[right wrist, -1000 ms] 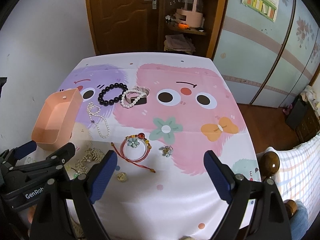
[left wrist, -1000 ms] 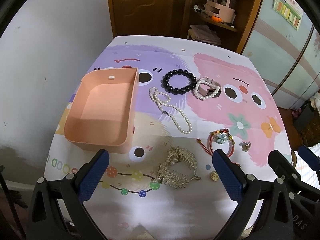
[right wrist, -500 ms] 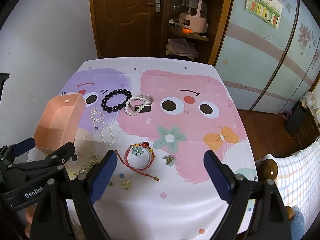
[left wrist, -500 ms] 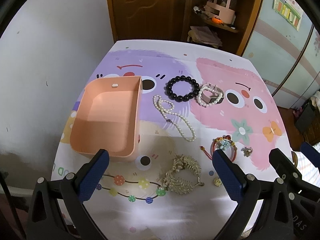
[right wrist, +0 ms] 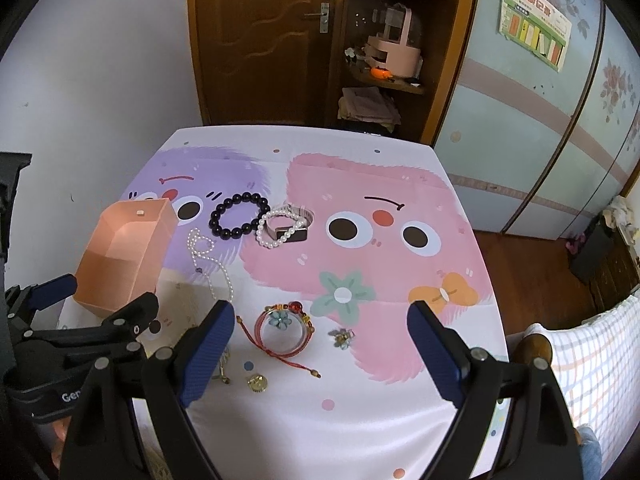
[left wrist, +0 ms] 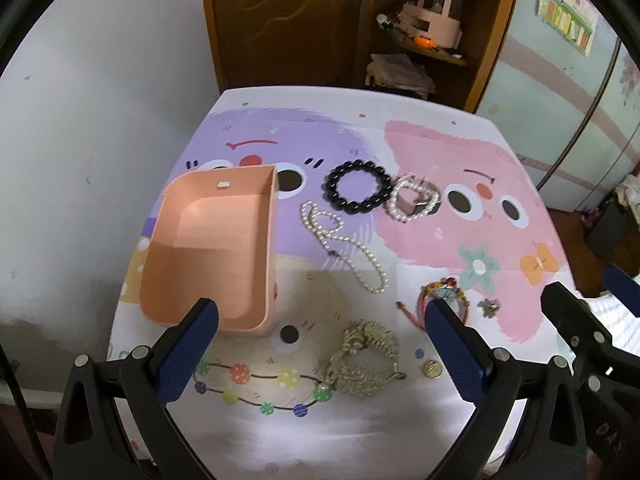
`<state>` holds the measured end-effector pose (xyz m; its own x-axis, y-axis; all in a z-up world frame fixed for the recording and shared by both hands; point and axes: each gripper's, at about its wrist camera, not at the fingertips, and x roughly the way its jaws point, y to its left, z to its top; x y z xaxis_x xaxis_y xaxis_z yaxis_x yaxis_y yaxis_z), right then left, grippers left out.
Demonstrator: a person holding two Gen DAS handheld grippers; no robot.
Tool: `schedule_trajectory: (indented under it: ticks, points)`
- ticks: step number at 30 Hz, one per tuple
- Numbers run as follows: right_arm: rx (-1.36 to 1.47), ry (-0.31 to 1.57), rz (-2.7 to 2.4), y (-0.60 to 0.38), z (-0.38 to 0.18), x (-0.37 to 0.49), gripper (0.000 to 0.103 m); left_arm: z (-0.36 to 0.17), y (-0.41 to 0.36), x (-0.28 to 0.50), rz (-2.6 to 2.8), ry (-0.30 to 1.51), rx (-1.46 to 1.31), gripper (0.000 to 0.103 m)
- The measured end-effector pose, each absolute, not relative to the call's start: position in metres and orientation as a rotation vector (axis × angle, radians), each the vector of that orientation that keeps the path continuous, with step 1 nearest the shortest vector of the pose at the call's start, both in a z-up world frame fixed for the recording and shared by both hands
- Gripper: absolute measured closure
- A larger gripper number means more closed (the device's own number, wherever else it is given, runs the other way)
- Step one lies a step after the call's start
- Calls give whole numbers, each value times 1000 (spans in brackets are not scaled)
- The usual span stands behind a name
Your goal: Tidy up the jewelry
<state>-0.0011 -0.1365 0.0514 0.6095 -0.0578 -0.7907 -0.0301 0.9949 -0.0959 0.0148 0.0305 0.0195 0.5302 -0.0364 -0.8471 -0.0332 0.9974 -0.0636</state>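
both tools, left tool [left wrist: 320,332] and right tool [right wrist: 320,330], hang wide open over the counter [right wrist: 360,420], gripping nothing. pink box [left wrist: 212,248] sits empty; black bead bracelet [left wrist: 358,193] and pearl necklace [left wrist: 340,246] lie just right of it, gold chain [left wrist: 366,358] near its front corner.

Both the left gripper [left wrist: 320,332] and the right gripper [right wrist: 320,330] hover side by side, jaws spread wide, seemingly holding nothing.

- A home bedroom, by its furnishings.
- Brown carved wooden door [right wrist: 256,40] beside a wooden corner shelf [right wrist: 384,80] of folded cloths.
- Pale blue flower-printed wardrobe doors [right wrist: 560,120].
- Checked bedding [right wrist: 592,356].
- Cartoon-printed tablecloth [right wrist: 400,208] on the counter.
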Motion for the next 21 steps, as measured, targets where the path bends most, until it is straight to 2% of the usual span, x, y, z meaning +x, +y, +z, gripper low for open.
schedule_trajectory:
  ticks: [21]
  points:
    - [-81, 865, 6, -141, 78, 1, 14, 50, 32, 22, -43, 977, -83, 1]
